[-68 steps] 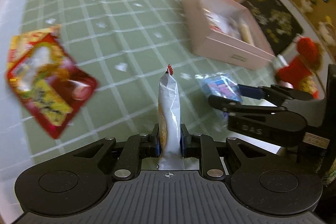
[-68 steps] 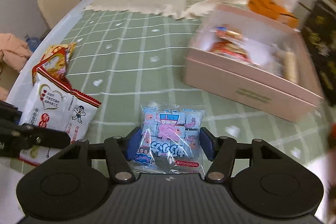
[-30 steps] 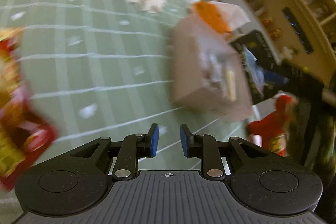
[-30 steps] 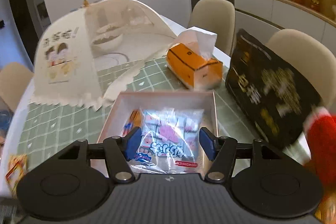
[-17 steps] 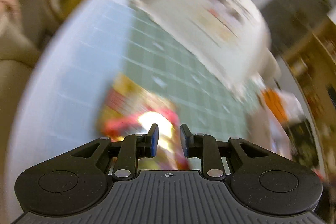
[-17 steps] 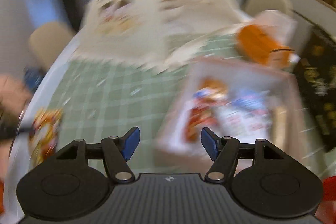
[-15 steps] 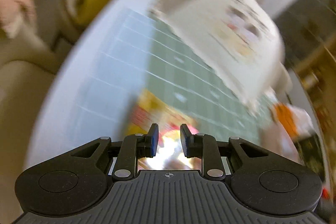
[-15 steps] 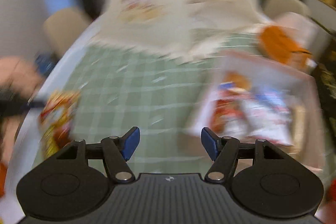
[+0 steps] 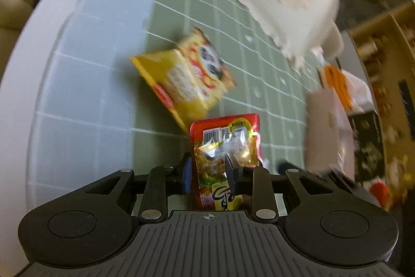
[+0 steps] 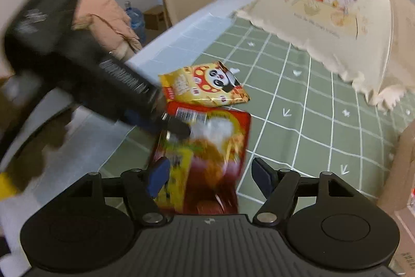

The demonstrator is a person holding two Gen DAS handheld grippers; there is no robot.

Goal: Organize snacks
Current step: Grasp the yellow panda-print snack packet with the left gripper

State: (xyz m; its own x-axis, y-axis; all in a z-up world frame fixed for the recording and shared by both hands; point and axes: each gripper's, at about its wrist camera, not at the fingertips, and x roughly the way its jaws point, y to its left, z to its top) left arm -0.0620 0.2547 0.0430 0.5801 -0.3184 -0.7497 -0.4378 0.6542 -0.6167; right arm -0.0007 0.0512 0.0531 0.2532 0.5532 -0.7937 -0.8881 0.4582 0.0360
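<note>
My left gripper is shut on a red snack packet and holds it just above the green checked tablecloth. The same red packet shows in the right wrist view, with the left gripper clamped on its far-left edge. My right gripper is open, its fingers either side of the packet's near end without touching it. A yellow panda snack bag lies flat on the cloth just beyond; it also shows in the right wrist view.
The pink box stands at the right, its corner also in the right wrist view. A cream mesh food cover stands at the back. An orange tissue box sits behind the pink box. The table's white edge curves at the left.
My left gripper dropped its white packet, swung left and closed on the red packet. My right gripper released the blue packet into the pink box and swung left to the red packet.
</note>
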